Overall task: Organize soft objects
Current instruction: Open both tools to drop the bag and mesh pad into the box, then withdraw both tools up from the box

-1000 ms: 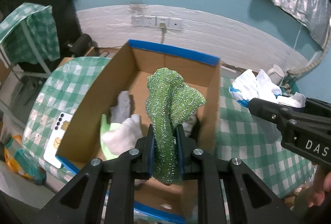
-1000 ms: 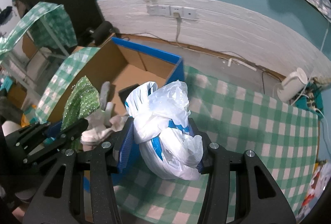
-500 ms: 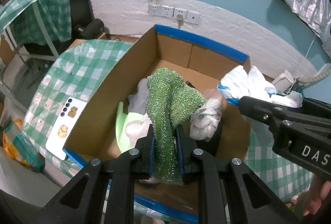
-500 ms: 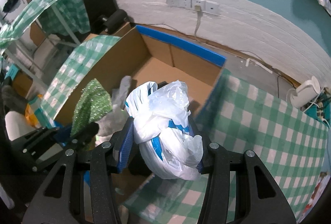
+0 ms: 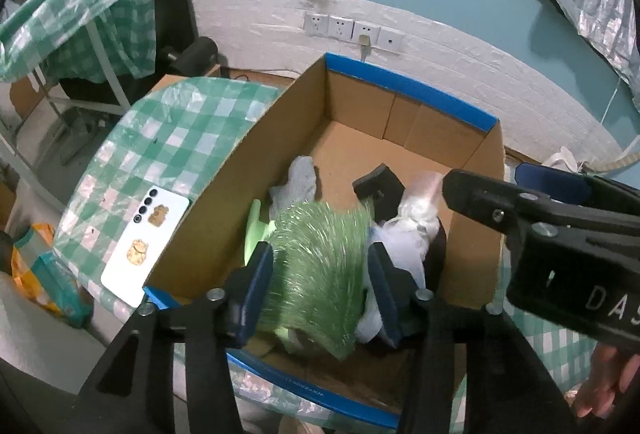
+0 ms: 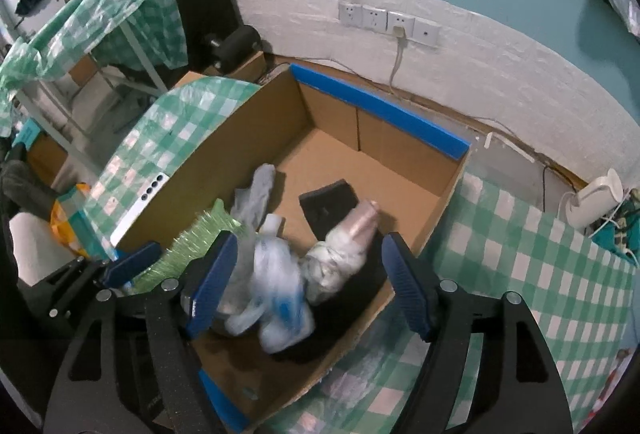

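Green scourer (image 5: 316, 266) motion-blurred between spread left claw (image 5: 320, 290); white bag (image 6: 276, 298) blurred under spread right claw (image 6: 308, 286).

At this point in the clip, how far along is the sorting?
Done: several soft items, including a grey cloth, lie in the cardboard box. In hand: both sets of jaws are open, and the blurred green scrubber and white plastic bag are dropping in. Left: no loose soft items show on the checked tablecloth.

Bare box (image 6: 432, 205) floor lies toward twelve o'clock; bags (image 6: 276, 294), socks (image 6: 260, 193) and green cloth (image 5: 316, 266) crowd six.
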{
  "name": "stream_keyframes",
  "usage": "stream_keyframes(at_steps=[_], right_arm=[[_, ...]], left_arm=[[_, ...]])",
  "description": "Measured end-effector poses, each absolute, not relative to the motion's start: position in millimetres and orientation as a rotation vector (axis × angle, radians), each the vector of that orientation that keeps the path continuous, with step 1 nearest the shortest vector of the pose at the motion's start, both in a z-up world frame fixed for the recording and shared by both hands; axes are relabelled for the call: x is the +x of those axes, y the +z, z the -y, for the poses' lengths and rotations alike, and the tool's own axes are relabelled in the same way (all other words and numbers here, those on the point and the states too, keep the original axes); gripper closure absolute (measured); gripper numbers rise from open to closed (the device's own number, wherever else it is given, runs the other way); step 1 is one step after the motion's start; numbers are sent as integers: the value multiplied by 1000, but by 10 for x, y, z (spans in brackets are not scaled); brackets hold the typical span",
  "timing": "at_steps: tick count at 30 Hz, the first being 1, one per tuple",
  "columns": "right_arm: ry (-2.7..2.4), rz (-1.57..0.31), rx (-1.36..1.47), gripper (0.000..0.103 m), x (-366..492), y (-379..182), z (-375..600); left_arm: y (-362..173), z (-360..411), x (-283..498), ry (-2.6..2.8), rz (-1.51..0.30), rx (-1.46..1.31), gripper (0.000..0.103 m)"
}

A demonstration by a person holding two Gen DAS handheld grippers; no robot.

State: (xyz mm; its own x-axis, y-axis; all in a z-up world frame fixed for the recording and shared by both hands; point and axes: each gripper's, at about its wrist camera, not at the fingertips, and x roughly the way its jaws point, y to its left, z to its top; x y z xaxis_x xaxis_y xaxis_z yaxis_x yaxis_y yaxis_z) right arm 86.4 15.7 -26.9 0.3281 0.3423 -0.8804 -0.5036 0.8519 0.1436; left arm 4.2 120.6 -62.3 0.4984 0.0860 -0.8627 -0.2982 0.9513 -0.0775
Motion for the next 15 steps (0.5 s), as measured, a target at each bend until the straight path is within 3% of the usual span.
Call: stream_keyframes(at_steps=[10, 15], right_arm=[[502, -1075, -133, 28, 836, -88, 116], [474, -1060, -126, 28, 733, -1, 289]], left_arm=[[-428, -1246, -24, 238, -1001, -229, 29], [-282, -1232, -53, 200, -972, -256, 27]])
